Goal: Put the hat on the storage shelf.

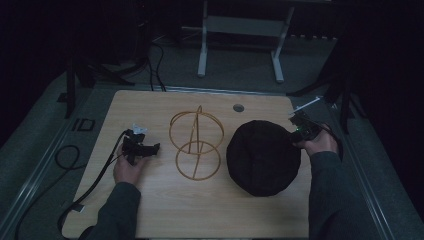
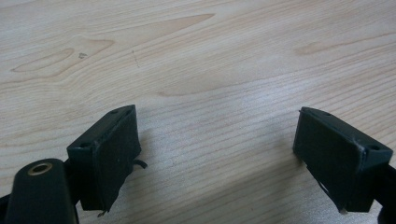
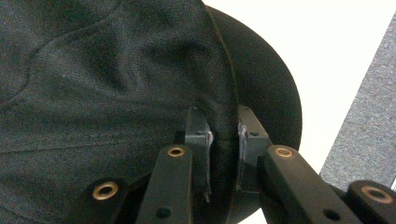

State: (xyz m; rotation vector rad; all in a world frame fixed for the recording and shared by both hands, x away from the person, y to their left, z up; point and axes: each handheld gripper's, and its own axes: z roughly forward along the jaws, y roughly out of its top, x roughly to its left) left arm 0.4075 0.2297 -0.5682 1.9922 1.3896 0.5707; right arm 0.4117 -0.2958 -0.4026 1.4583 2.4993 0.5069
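The right gripper (image 3: 223, 140) pinches a fold of the round black fabric hat (image 1: 263, 156) at its right edge, on the right side of the pale wooden table (image 1: 165, 210). The left gripper (image 2: 217, 154) rests at the left, jaws wide apart over bare wood. A gold wire stand (image 1: 195, 145) sits between them.

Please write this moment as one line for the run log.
left tongs: open, over bare table | right tongs: shut on black hat | wire stand: untouched, between them

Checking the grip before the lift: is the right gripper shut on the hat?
Shut: the right gripper pinches a fold of the black hat.
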